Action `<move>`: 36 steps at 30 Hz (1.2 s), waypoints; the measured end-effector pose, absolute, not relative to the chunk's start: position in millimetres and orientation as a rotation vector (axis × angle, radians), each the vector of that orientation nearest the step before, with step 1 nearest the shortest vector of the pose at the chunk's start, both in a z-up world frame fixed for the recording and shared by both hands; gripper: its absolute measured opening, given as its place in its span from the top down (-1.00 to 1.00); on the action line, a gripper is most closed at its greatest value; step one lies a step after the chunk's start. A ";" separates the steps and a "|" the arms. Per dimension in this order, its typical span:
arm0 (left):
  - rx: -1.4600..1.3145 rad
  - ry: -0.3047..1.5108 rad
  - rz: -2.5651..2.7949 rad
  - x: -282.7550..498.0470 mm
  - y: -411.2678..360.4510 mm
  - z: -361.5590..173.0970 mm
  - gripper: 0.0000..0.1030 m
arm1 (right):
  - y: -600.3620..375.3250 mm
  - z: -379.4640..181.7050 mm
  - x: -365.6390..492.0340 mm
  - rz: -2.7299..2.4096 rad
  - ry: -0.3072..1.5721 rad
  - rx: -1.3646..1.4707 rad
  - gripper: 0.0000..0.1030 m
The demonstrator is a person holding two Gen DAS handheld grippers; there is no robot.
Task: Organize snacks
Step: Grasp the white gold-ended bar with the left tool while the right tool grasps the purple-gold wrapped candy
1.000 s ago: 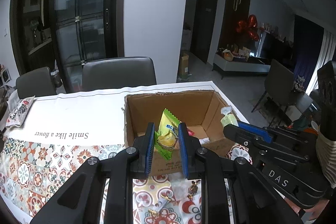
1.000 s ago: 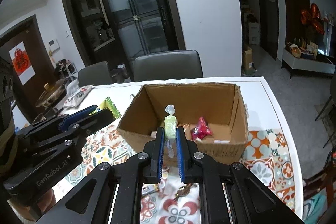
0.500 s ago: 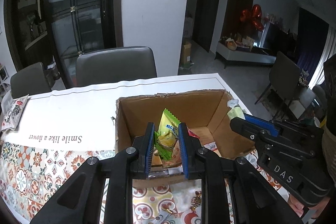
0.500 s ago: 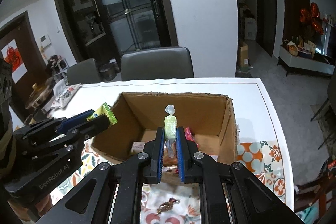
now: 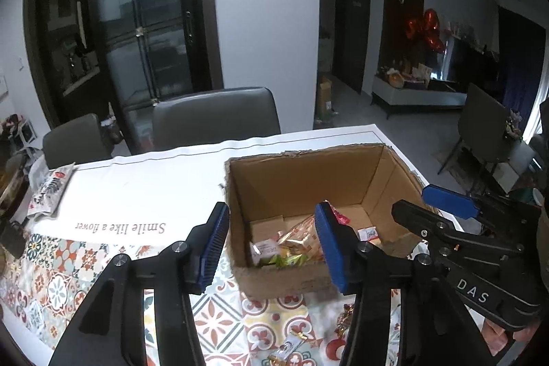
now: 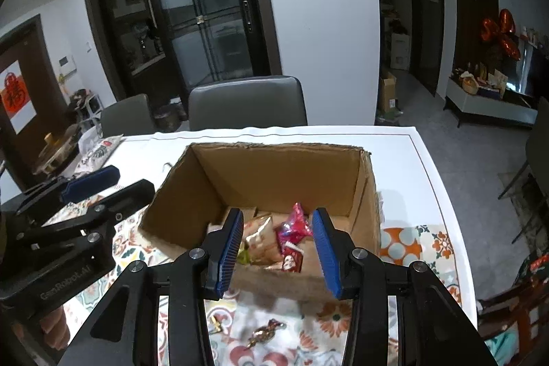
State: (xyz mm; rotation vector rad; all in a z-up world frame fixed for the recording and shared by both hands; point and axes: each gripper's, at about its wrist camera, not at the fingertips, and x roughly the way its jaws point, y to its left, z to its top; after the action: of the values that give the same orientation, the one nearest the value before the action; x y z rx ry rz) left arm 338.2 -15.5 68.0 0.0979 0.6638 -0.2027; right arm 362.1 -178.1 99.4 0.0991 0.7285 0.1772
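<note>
The left gripper (image 5: 271, 239) hangs over the cardboard box's (image 5: 302, 180) near wall, jaws opening with nothing between them (snack packets (image 5: 288, 246) lie inside).

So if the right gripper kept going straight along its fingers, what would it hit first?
Most likely the snacks inside the cardboard box: the right gripper, its jaws opening with nothing between them, points down at the red wrapped candy and gold packet. Depth is unclear; it might clip the near wall first.
</note>
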 end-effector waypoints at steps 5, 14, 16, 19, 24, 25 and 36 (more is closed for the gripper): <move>0.109 0.634 -0.200 316.0 -7.6 64.8 0.00 | -166.8 97.1 340.1 0.198 0.708 0.096 0.17; 0.118 0.642 -0.191 287.3 6.2 42.5 0.00 | -152.8 79.4 314.4 0.215 0.718 0.099 0.17; 0.121 0.657 -0.197 283.2 8.3 34.3 0.00 | -151.3 72.7 311.3 0.214 0.731 0.108 0.17; 0.126 0.674 -0.200 280.2 9.8 25.7 0.00 | -149.3 61.7 308.0 0.213 0.756 0.119 0.16; 0.123 0.705 -0.215 275.9 12.4 11.3 0.00 | -145.8 42.1 303.3 0.199 0.792 0.114 0.09; 0.123 0.708 -0.220 275.4 12.7 9.6 0.00 | -145.3 39.1 302.5 0.199 0.798 0.116 0.09; 0.128 0.797 -0.246 265.4 5.1 -33.3 0.00 | -144.3 -0.2 296.4 0.189 0.882 0.114 0.09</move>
State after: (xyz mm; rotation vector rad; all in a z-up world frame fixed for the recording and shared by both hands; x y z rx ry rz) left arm 265.4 5.1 -33.3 0.1282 0.7966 -0.2458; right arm 296.4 -144.3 -0.2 0.1142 0.8824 0.1890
